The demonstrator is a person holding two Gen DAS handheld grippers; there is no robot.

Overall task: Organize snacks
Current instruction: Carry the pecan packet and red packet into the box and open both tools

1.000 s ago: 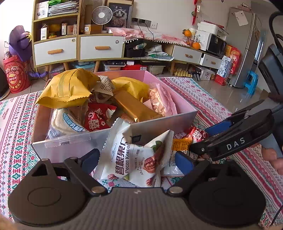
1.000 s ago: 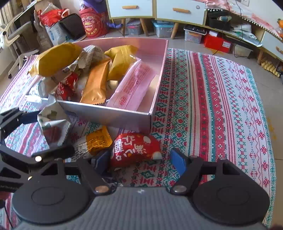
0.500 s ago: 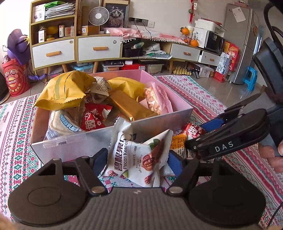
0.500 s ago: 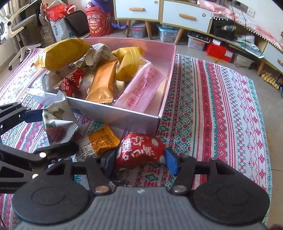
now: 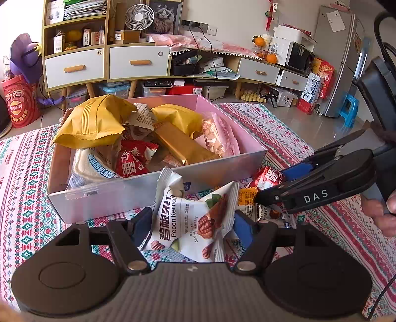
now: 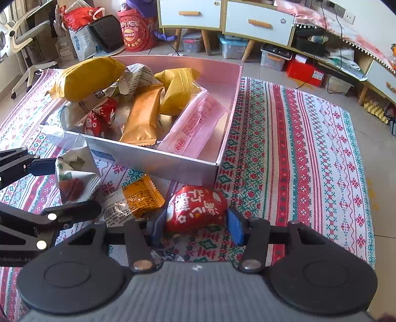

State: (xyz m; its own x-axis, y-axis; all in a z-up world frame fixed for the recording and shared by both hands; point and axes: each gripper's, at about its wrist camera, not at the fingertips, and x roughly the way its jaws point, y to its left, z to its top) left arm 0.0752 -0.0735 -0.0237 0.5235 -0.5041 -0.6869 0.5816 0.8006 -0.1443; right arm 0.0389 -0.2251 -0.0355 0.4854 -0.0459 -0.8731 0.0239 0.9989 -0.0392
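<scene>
Right wrist view: right claw (image 6: pixel 195 223) has just been closing, pads clamping the red snack packet (image 6: pixel 196 206) on the worktop beside the pink box (image 6: pixel 173 163); left claw (image 5: pixel 191 223) pinches the pecan packet (image 5: pixel 190 218). Next, lift both into the box.

We see a table (image 5: pixel 22 178) with a cloth (image 6: pixel 292 148) of red, green and white patterns on it. Behind it stands a wooden cabinet (image 5: pixel 76 67) with white drawers and orange handles. On top of it we see a small white fan (image 5: pixel 138 17) just beside a cat picture (image 5: pixel 165 16). A purple toy (image 5: pixel 23 57) is at the far left, above a red bucket (image 5: pixel 18 101). We spot oranges (image 5: pixel 271 58) near a microwave (image 5: pixel 298 57). A grey fridge (image 5: pixel 340 62) stands at the right, with a little blue stool (image 5: pixel 349 111) next to it.
</scene>
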